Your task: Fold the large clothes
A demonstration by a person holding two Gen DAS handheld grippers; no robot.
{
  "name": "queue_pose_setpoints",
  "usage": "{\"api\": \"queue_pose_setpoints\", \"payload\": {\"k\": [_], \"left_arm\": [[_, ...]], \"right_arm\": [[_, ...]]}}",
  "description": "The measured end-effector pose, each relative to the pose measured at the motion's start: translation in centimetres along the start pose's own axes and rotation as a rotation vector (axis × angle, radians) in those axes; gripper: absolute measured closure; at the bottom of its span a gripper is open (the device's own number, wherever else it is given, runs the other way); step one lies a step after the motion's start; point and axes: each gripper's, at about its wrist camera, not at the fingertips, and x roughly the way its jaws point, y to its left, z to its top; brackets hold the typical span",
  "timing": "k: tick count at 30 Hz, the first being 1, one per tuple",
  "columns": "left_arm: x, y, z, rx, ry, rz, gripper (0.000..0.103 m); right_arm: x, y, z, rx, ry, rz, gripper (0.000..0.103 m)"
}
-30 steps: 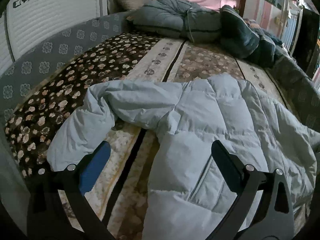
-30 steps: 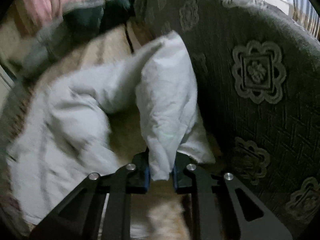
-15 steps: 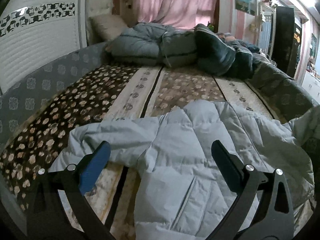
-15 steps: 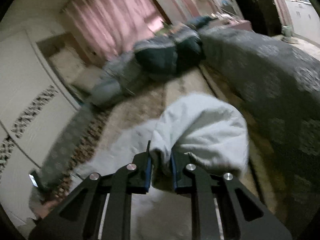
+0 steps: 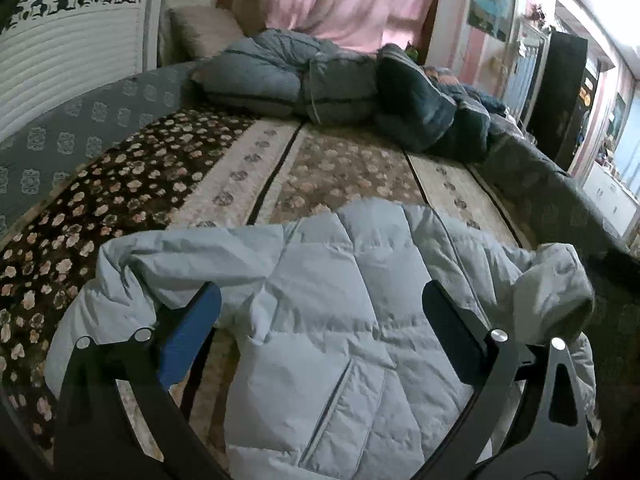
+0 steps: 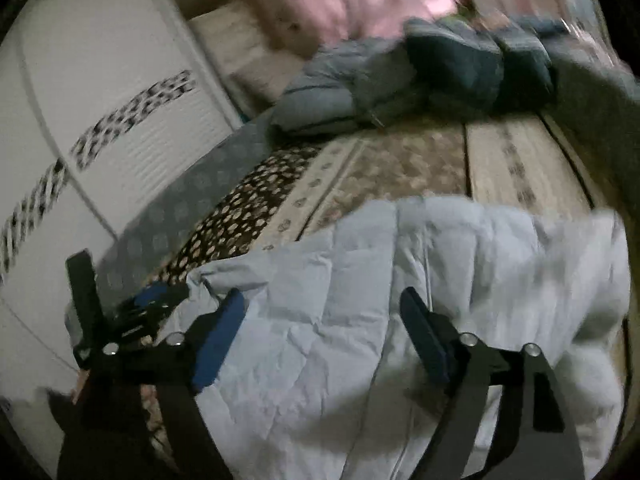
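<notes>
A pale blue puffer jacket (image 5: 352, 312) lies spread on the bed, one sleeve (image 5: 172, 256) stretched to the left and the other sleeve (image 5: 556, 284) bunched up at its right side. It also fills the lower half of the right wrist view (image 6: 400, 300). My left gripper (image 5: 320, 320) is open and empty, just above the jacket's body. My right gripper (image 6: 324, 332) is open and empty over the jacket's middle. The left gripper (image 6: 132, 320) shows at the left edge of the right wrist view, near the sleeve end.
The bed has a floral striped cover (image 5: 328, 160) and a grey patterned spread at its left (image 5: 80, 120) and right (image 5: 560, 200) edges. Folded blue-grey and dark teal jackets (image 5: 328, 80) are piled at the far end. A white wardrobe (image 6: 100, 128) stands at the left.
My right gripper was shut on the jacket's right sleeve, carried it up and inward, and has now let go and opened. The sleeve now lies bunched at the jacket's right side. The left gripper tilted up.
</notes>
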Motion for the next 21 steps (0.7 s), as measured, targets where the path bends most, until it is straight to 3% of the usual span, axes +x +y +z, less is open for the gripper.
{"api": "queue_pose_setpoints", "payload": {"k": [2,4,8,10,13,15,18,21], "left_arm": [[-0.1,0.1,0.1,-0.009,-0.002,0.0,0.003],[-0.3,-0.1,0.1,-0.034,-0.004,-0.013,0.003],[-0.6,-3.8,-0.4,0.034,0.01,-0.061,0.003],[-1.2,-6.6,-0.9,0.102,0.002,-0.092,0.003],[-2.2,-12.4,-2.5,0.24,-0.005,-0.158,0.003],[-2.4,-16.2,-4.1,0.33,0.009,-0.193,0.003],[-1.8,-20.5,-6.2,0.398,0.051,-0.222,0.003],[-1.2,-23.5,-7.3,0.441,0.046,-0.208,0.003]], "right_arm": [[-1.9,0.2,0.2,-0.042,-0.056,-0.023,0.018],[-3.8,-1.3,0.8,-0.059,-0.11,-0.113,0.018],[-8.7,-7.1,0.8,-0.017,-0.198,-0.419,0.017],[-10.2,-10.1,0.2,0.033,-0.204,-0.522,0.012],[-12.1,-15.4,-1.9,0.145,-0.153,-0.609,0.011],[-12.7,-17.1,-3.1,0.129,-0.104,-0.659,0.011],[-14.1,-19.3,-4.8,0.141,-0.051,-0.659,0.012],[-15.0,-20.7,-6.0,0.143,-0.012,-0.673,0.011]]}}
